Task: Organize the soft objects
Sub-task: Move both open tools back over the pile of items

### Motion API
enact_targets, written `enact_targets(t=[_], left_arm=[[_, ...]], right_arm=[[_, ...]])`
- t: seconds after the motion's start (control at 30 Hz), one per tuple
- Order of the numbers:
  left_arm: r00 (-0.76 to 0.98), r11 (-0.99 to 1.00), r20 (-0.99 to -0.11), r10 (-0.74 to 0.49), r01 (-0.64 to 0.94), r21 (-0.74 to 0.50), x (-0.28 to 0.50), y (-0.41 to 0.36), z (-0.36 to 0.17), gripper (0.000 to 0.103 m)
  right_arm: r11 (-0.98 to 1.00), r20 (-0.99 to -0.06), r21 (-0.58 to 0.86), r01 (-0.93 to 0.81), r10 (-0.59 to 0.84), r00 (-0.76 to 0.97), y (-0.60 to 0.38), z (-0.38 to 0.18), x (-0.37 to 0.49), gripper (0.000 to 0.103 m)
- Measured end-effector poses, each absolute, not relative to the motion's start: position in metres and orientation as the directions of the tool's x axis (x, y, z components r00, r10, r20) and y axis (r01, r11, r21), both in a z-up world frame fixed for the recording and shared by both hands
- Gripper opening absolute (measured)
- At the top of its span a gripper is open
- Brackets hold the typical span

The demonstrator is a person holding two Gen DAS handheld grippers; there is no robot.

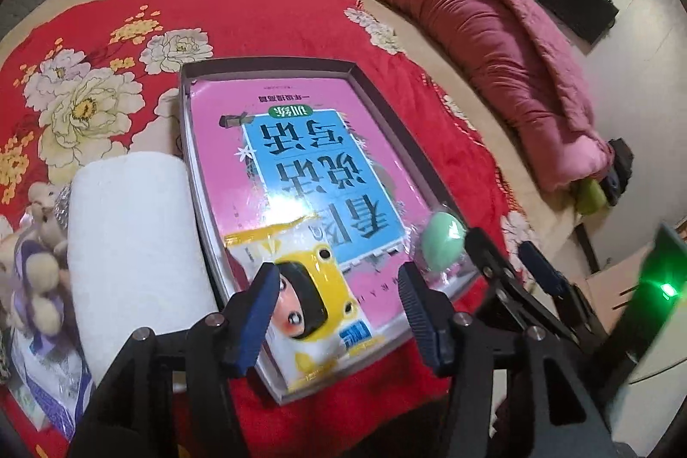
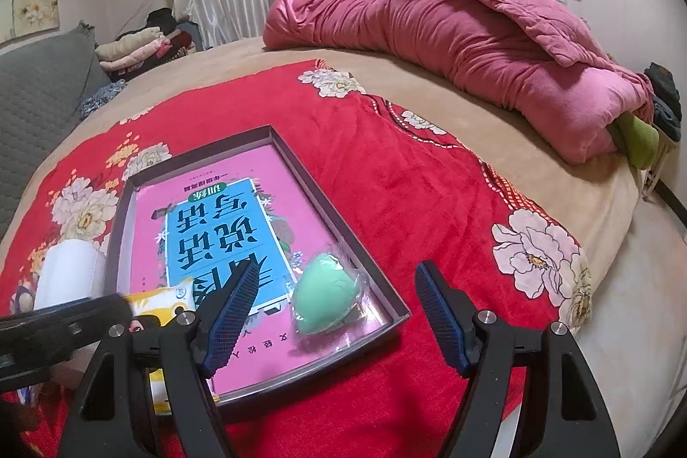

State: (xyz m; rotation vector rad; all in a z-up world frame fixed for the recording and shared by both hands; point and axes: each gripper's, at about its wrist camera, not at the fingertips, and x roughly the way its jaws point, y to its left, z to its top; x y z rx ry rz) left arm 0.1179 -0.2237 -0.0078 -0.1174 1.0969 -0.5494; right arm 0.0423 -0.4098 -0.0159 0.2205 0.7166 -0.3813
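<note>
Now tissue pack (image 1: 317, 303) lies in tray (image 1: 266, 67) at 6 o'clock, sponge (image 2: 328, 292) at 4. Left gripper (image 1: 339, 312) released above pack; right gripper (image 2: 339, 312) open, empty. Towel (image 1: 133, 243) at 9, on bed (image 2: 386, 179).

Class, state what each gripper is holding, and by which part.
Nothing is held: the left gripper is open over the tissue pack; the right gripper is open and empty.

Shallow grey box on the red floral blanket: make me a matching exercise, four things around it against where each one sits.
1. mint green egg-shaped sponge in clear wrap
2. yellow and white tissue packet
3. white paper roll
4. rolled pink quilt

A. bed's far side
B. outside the box, against its wall
C. in the box, under the open left gripper
D. in the box, opposite corner

1-D, 2-C, 3-B, 4-A
</note>
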Motion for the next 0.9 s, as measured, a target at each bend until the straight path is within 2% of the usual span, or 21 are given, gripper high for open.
enact_targets(t=[0.23, 0.43, 0.57, 0.9], left_arm=[[0.337, 0.841, -0.788, -0.516, 0.375, -0.39, 0.105, -0.208, 0.0, 0.057], [0.395, 0.854, -0.78, -0.486, 0.403, -0.328, 0.089, -0.209, 0.017, 0.058], [0.502, 0.873, -0.734, -0.458, 0.407, -0.267, 0.072, -0.194, 0.035, 0.058], [0.596, 0.935, -0.721, -0.355, 0.208, -0.289, 0.048, -0.072, 0.036, 0.059]], right_arm=[[0.909, -0.678, 0.066, 0.412, -0.263, 0.686, -0.409, -0.017, 0.044, 0.076], [0.91, -0.677, 0.055, 0.411, -0.269, 0.685, -0.406, -0.017, 0.044, 0.076], [0.914, -0.663, 0.042, 0.403, -0.276, 0.696, -0.403, -0.013, 0.042, 0.077], [0.919, -0.653, 0.02, 0.393, -0.286, 0.702, -0.397, -0.01, 0.043, 0.077]])
